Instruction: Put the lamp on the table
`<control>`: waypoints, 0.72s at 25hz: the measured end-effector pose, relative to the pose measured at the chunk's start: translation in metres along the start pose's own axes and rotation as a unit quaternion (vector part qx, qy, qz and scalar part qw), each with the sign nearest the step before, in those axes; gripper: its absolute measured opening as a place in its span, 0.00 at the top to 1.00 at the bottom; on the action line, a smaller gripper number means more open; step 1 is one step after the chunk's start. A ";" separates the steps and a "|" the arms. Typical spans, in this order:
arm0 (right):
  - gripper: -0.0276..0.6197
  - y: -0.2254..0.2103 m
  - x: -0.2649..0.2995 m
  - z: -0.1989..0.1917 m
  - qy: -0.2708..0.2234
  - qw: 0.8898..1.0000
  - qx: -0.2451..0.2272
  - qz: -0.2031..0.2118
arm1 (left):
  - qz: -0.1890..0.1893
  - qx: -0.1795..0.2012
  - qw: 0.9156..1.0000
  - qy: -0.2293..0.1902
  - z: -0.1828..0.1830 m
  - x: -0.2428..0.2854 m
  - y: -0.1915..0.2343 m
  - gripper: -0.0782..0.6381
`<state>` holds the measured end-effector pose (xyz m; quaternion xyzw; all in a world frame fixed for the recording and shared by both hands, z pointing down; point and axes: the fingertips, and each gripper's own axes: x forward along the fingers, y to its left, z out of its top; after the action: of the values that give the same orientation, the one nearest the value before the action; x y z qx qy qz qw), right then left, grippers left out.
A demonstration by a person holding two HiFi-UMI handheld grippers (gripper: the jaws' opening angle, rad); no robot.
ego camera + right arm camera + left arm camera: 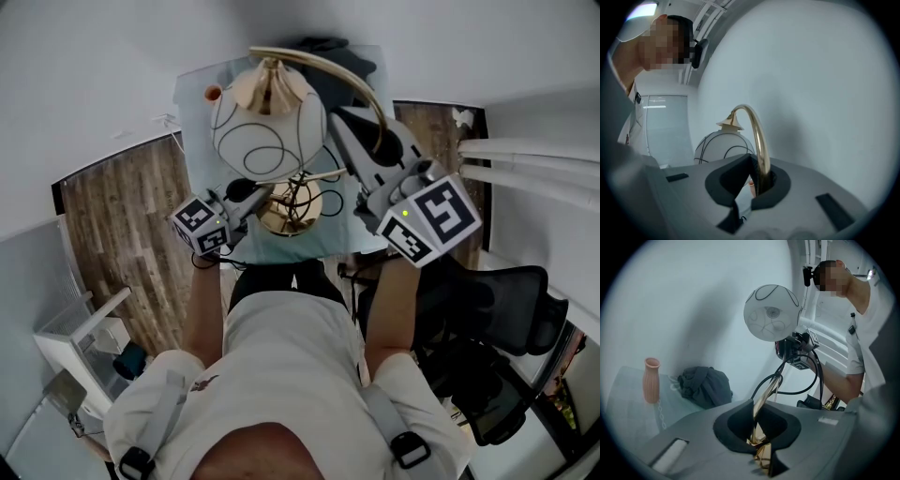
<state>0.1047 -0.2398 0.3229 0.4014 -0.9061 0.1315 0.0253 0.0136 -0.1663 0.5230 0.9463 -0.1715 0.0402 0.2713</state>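
The lamp has a white globe shade (267,127) with black line patterns, a curved gold stem (361,84) and a round gold base (291,208). The base is over the near part of the pale glass table (202,112); whether it rests on the glass I cannot tell. My left gripper (239,202) is low at the base, shut on a thin gold part of the lamp (761,404). My right gripper (352,131) is higher, shut on the gold stem (758,136). The shade (719,147) hangs just beyond the right gripper.
A pink vase (651,379) and a bundle of dark cloth (704,385) sit at the table's far side by the white wall. A black office chair (497,309) stands to the right, a white rack (80,342) lower left, over wood flooring (131,216).
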 end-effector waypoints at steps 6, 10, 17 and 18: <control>0.96 -0.016 0.010 -0.012 0.003 1.000 0.014 -0.004 | 0.003 -0.005 1.000 0.003 -0.008 0.010 0.017 0.86; 0.96 -0.025 0.013 -0.018 0.005 1.000 0.027 -0.006 | 0.003 -0.009 1.000 0.007 -0.013 0.016 0.025 0.86; 0.96 -0.042 0.019 -0.035 0.008 0.999 0.049 -0.007 | 0.006 -0.022 1.000 0.010 -0.025 0.030 0.043 0.86; 0.96 -0.044 0.019 -0.038 0.010 0.999 0.052 -0.008 | 0.007 -0.023 1.000 0.011 -0.027 0.031 0.044 0.85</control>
<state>0.1221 -0.2720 0.3722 0.4082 -0.8944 0.1824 0.0139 0.0279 -0.1967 0.5734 0.9380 -0.1757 0.0488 0.2947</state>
